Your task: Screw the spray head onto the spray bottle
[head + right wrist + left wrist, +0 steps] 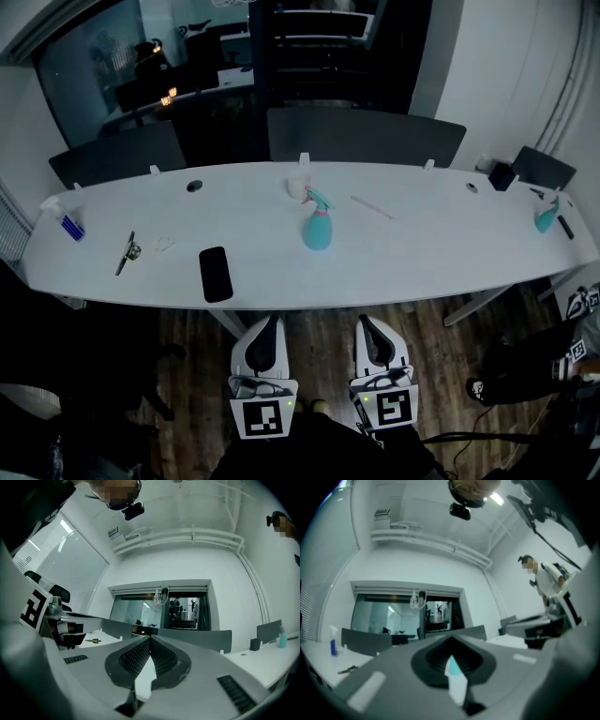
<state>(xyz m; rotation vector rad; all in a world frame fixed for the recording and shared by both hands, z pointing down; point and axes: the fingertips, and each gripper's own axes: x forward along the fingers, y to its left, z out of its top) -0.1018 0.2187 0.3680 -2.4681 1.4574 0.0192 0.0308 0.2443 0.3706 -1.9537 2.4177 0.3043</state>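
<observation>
A teal spray bottle point(317, 228) stands upright mid-table, with its teal spray head point(320, 199) at its top. Whether the head is screwed on I cannot tell. A small white object point(298, 187) sits just behind it, and a thin white tube point(372, 207) lies to its right. My left gripper point(272, 323) and right gripper point(367, 324) are side by side below the table's near edge, both shut and empty, well short of the bottle. In the left gripper view, a teal sliver of the bottle point(452, 666) shows through the shut jaws of the gripper point(452, 641). The right gripper point(150, 639) is likewise shut.
A long white table point(422, 253) carries a black phone point(216, 274), a small metal tool point(127, 251), a blue spray bottle point(66, 221) at the far left and another teal bottle point(546, 217) at the far right. Dark chairs point(366, 134) stand behind it.
</observation>
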